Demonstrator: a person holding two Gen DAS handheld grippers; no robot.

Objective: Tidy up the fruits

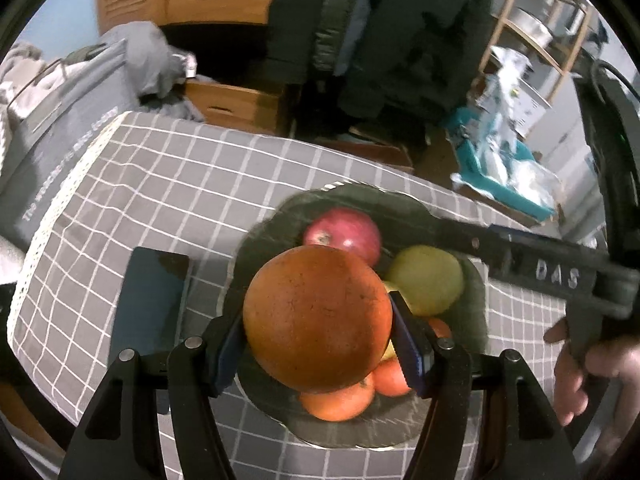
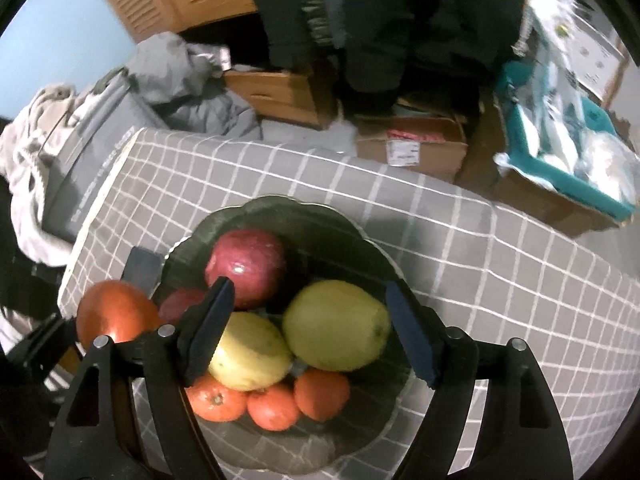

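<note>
Large orange (image 1: 318, 320): clamped in the left gripper (image 1: 320, 344), held above the bowl (image 2: 340, 224), not yet placed. Bowl holds apples (image 2: 246, 266), two yellow-green fruits (image 2: 336, 326), small oranges (image 2: 322, 394). Right gripper (image 2: 312, 332): jaws spread, empty, above the fruit. Phone (image 1: 152, 300) left of bowl. Judged nearly done.

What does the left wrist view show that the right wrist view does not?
Only the left wrist view: the left hand-held gripper shut on a big orange, a person's hand on the right hand-held gripper, and the whole phone.
Only the right wrist view: the right hand-held gripper open above the fruit, two lemons unhidden, three small oranges.
Both: the dark plate, a red apple, the checked cloth.
</note>
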